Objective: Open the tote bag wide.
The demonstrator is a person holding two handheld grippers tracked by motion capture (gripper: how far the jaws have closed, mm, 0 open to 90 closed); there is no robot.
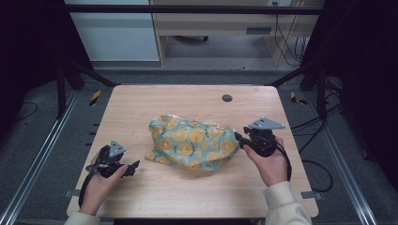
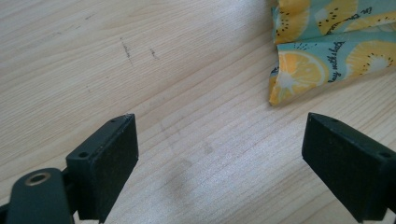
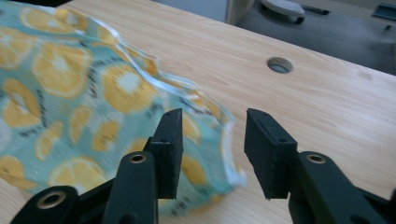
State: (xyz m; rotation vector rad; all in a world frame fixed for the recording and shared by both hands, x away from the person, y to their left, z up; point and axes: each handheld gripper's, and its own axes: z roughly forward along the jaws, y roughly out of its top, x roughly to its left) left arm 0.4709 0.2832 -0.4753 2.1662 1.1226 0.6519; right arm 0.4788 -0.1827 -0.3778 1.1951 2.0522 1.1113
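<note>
A teal cloth (image 1: pixel 192 143) printed with orange slices lies crumpled in the middle of the wooden table (image 1: pixel 141 103). My right gripper (image 1: pixel 238 138) sits at the cloth's right edge, pointing left. In the right gripper view its jaws (image 3: pixel 212 135) stand partly apart, with the cloth's (image 3: pixel 70 93) hemmed edge between them and the pads not pressing on it. My left gripper (image 1: pixel 134 166) is low over the table near the front left, a short way from the cloth's near-left corner. Its jaws (image 2: pixel 219 140) are wide open over bare wood, and the cloth's corner (image 2: pixel 299 74) lies ahead to the right.
A round cable hole (image 1: pixel 227 98) is set in the table's far side, behind the cloth. Black frame bars (image 1: pixel 187 9) run around the table, and cables (image 1: pixel 314 122) trail off its right edge. A desk (image 1: pixel 220 28) stands on the floor beyond.
</note>
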